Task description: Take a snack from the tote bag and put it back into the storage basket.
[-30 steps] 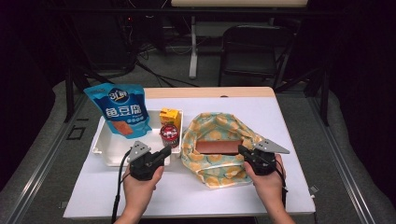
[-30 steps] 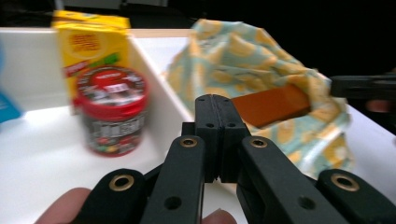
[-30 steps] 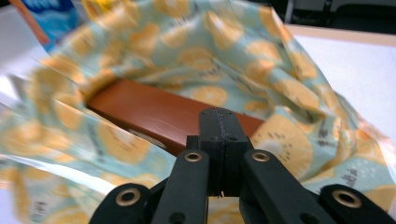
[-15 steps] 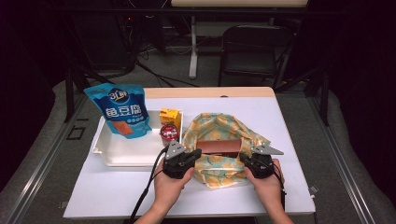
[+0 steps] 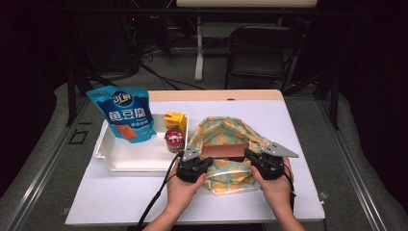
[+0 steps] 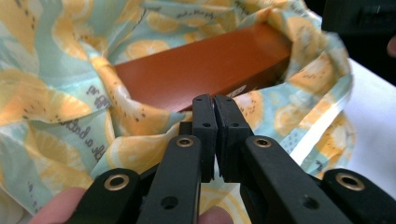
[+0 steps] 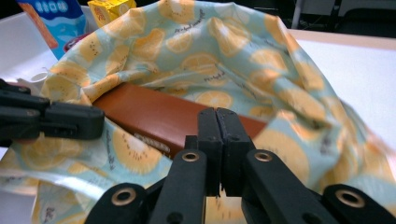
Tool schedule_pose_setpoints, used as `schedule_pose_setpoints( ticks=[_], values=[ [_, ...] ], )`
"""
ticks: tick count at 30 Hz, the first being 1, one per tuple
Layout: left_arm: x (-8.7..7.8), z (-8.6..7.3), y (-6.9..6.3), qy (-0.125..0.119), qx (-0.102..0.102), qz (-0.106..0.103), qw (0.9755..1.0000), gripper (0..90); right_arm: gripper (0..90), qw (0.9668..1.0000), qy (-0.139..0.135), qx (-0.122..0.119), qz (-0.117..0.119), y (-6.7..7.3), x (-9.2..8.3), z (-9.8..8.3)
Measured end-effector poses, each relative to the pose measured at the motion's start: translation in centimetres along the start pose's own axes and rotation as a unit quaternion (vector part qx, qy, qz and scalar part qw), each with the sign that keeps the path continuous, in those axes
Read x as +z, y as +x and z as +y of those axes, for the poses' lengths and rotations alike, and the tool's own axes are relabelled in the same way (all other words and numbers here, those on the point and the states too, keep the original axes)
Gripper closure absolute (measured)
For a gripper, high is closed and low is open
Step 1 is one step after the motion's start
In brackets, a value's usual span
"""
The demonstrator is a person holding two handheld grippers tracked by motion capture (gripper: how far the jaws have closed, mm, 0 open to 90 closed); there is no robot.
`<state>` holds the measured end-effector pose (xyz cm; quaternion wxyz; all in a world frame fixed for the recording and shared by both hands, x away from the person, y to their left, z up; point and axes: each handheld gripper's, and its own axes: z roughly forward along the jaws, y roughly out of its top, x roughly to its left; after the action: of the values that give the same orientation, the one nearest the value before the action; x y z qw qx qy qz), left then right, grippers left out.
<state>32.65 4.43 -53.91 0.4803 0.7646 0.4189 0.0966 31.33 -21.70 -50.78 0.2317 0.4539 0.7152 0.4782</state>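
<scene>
While your left gripper [image 5: 208, 162] sits with jaws closed at the left rim of the lemon-print cloth bag [image 5: 226, 175], a brown box [image 5: 224, 152] lies inside the bag. Your right gripper [image 5: 250, 155], jaws likewise together, sits at the bag's right rim.

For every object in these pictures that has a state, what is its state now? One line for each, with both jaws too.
Fabric bag: mouth open, lying on the table.
Brown box: lying flat inside the bag, partly covered.
Blue snack pouch: sealed, standing in the tray.
Yellow carton: upright, closed.
Red can: upright in the tray.
White tray: near part bare.
Left gripper: jaws shut at the bag's rim.
Right gripper: jaws shut at the bag's rim.
</scene>
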Motion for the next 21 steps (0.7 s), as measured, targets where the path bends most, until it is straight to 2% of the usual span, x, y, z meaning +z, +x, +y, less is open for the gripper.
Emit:
schedule_pose_setpoints(
  ticks=[3,5,9,12,16,19,21],
  values=[
    [0.4,-0.2,0.3,0.009,-0.001,0.007,0.9999,87.6,89.3,0.9999,0.013,-0.006,-0.007,-0.5,1.2,0.6],
    [0.6,-0.3,0.3,0.011,-0.004,0.01,0.9999,87.9,89.5,0.9997,0.02,0.008,-0.013,-1.3,2.2,0.8],
    [0.9,-0.4,0.6,0.02,-0.006,0.016,0.9997,88.7,90.0,0.9989,0.025,0.014,-0.036,-2.6,3.6,0.9],
    [1.2,-0.5,0.8,0.024,-0.006,0.017,0.9995,89.9,90.0,0.9982,0.03,0.009,-0.052,-3.3,4.4,1.0],
    [1.5,-0.7,0.9,0.03,-0.007,0.021,0.9993,90.0,90.0,0.9964,0.053,0.022,-0.062,-4.5,5.6,0.7],
    [1.7,-0.7,1.1,0.031,-0.012,0.022,0.9992,90.0,90.0,0.9966,0.051,0.03,-0.058,-4.7,5.5,0.5],
    [1.8,-0.6,1.3,0.033,-0.015,0.021,0.9991,90.0,90.0,0.9965,0.059,0.02,-0.055,-4.5,5.2,0.4]
  ],
)
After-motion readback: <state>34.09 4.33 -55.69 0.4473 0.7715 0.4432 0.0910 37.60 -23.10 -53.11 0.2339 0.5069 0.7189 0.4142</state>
